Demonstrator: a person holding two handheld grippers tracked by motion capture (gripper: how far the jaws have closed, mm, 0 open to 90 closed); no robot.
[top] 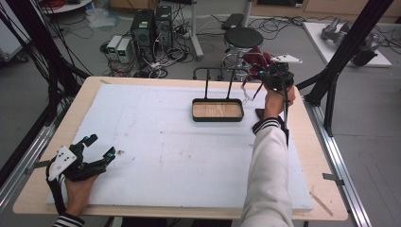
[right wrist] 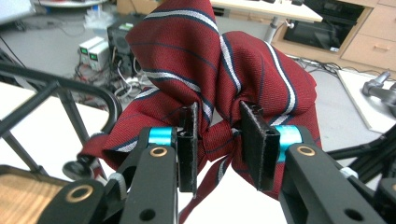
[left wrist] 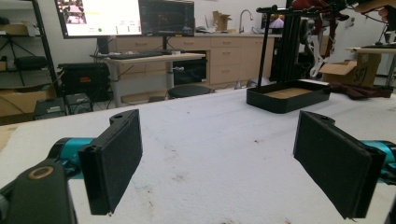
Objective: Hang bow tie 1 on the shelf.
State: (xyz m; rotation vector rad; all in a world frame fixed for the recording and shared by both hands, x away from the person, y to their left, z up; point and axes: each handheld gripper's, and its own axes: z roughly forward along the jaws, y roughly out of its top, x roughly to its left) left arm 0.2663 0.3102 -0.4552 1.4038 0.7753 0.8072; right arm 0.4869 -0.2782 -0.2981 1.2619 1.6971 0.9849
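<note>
The left gripper (top: 97, 147) rested with jaws wide and empty at the table's (top: 142, 81) near left, while the right gripper (right wrist: 218, 140) pinched a bunched red striped tie (right wrist: 196, 70) beside the rack (top: 218, 71), its lower end hidden

Even, soft indoor light; slight blur throughout.

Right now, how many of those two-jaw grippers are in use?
2. The left gripper rests open at the table's near left corner; the right gripper is lifted beyond the stand's tray, shut on a striped red tie.
</note>
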